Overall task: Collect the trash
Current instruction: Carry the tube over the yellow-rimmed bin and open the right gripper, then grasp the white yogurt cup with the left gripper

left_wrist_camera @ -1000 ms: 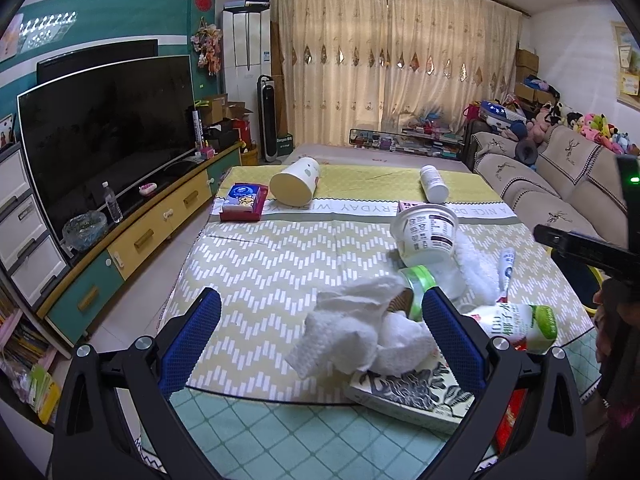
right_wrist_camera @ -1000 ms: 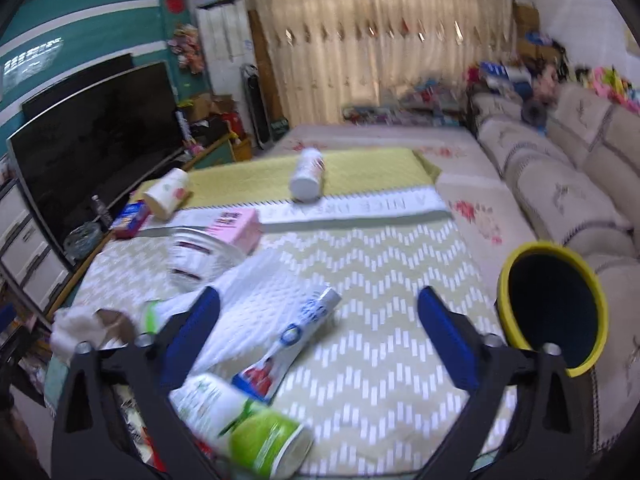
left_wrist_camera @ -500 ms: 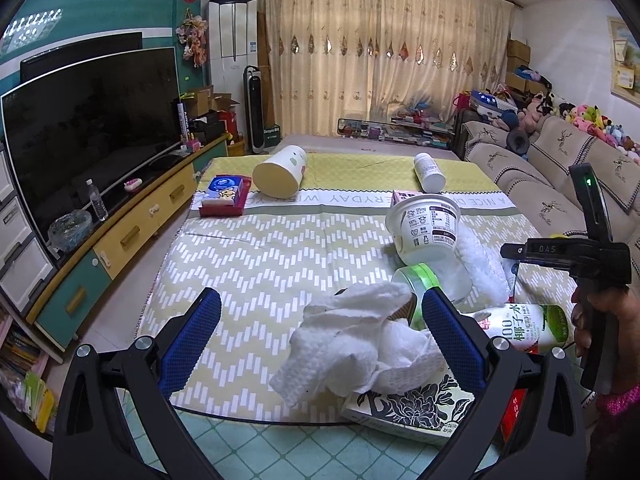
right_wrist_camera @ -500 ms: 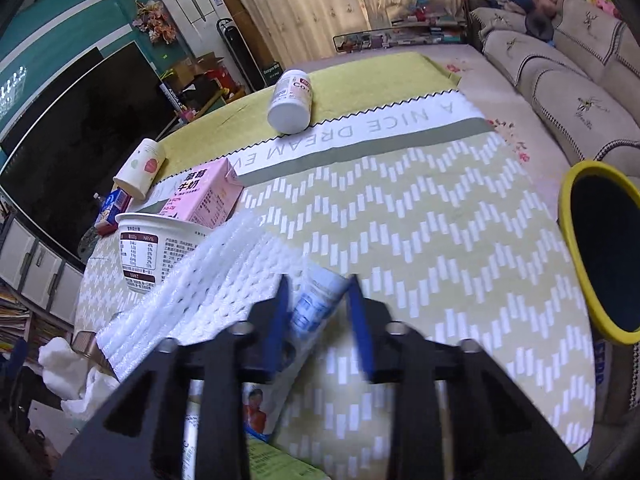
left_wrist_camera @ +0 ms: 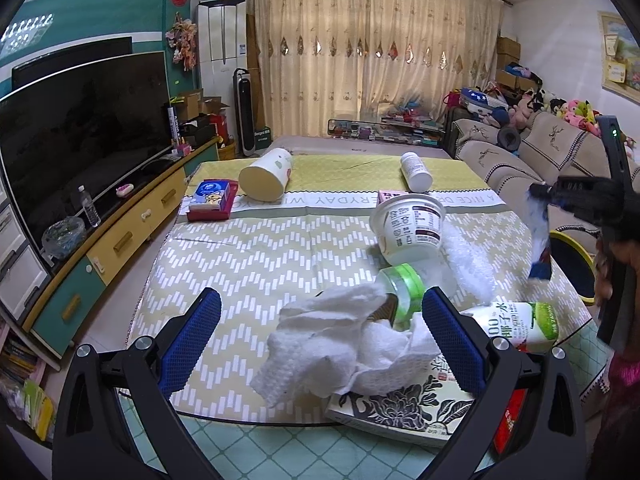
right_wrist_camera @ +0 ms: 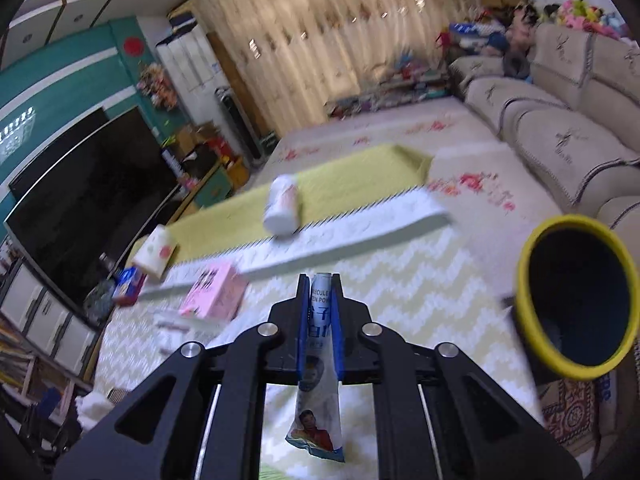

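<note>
My right gripper (right_wrist_camera: pixel 319 280) is shut on a flattened white and blue toothpaste tube (right_wrist_camera: pixel 318 400), which hangs lifted above the patterned table. In the left wrist view the same tube (left_wrist_camera: pixel 538 236) dangles from that gripper (left_wrist_camera: pixel 536 194) at the right. A black bin with a yellow rim (right_wrist_camera: pixel 576 300) stands to the right of the table. My left gripper (left_wrist_camera: pixel 320 320) is open, just behind a crumpled white tissue (left_wrist_camera: pixel 340 340) that lies between its fingers' line. Behind the tissue lie a green-lidded jar (left_wrist_camera: pixel 402 288), a white tub (left_wrist_camera: pixel 410 228) and white foam netting (left_wrist_camera: pixel 466 264).
A green-capped drink bottle (left_wrist_camera: pixel 516 324) and a patterned box (left_wrist_camera: pixel 400 412) lie at the near table edge. Farther off lie a paper cup (left_wrist_camera: pixel 266 178), a white bottle (left_wrist_camera: pixel 416 172), a pink carton (right_wrist_camera: pixel 214 294) and a blue-red pack (left_wrist_camera: pixel 212 200). TV left, sofa (right_wrist_camera: pixel 560 128) right.
My right gripper went from wide open to shut on the toothpaste tube, then lifted it off the table and swung right toward the bin. The left gripper stayed open near the tissue.
</note>
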Demonstrator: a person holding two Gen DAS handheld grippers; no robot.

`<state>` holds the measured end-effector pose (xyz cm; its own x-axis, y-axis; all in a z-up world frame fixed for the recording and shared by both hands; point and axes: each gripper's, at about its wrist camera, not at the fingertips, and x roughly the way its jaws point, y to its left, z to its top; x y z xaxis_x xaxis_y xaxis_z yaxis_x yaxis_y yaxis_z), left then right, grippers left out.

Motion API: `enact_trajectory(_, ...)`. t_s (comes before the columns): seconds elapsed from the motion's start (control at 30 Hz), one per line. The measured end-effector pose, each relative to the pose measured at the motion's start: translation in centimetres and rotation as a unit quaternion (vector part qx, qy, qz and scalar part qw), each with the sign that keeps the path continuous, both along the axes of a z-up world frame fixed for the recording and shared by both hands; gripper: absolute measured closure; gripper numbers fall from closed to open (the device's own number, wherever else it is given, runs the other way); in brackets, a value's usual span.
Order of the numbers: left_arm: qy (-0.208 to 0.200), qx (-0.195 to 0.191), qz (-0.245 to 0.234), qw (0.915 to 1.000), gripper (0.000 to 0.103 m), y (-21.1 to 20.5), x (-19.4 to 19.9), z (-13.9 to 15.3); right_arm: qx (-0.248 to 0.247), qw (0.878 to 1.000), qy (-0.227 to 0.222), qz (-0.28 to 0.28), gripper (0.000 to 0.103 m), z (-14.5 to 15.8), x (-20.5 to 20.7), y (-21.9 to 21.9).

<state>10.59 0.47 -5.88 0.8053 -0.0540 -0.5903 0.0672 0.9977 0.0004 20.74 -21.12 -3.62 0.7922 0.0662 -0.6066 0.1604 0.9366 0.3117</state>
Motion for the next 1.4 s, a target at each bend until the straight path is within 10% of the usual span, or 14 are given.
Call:
enact_trajectory(0.3, 0.010, -0.003, -0.020, 0.9997, 0.004, -2.0, 0.8, 0.1, -0.068, 0.989, -0.010, -0.134, 0.093, 1.0, -0.8, -11.6)
enact_trajectory(0.73, 0.029, 0.013, -0.039, 0.9987, 0.004, -6.5, 2.9, 0.1, -0.092, 0.968, 0.051, -0.228, 0.089, -6.2, -0.3, -23.5)
enact_trajectory(0.93, 0.036, 0.018, -0.047, 0.9981, 0.004, -7.8, 3.8, 0.1, -0.097, 0.964, 0.066, -0.237, 0.058, -7.7, -0.2, -24.3)
enact_trajectory(1.4, 0.089, 0.010, -0.069, 0.9936, 0.004, -8.8, 9.3, 1.1, -0.104, 0.978, 0.009, -0.183, 0.050, -3.4, -4.4, -18.0)
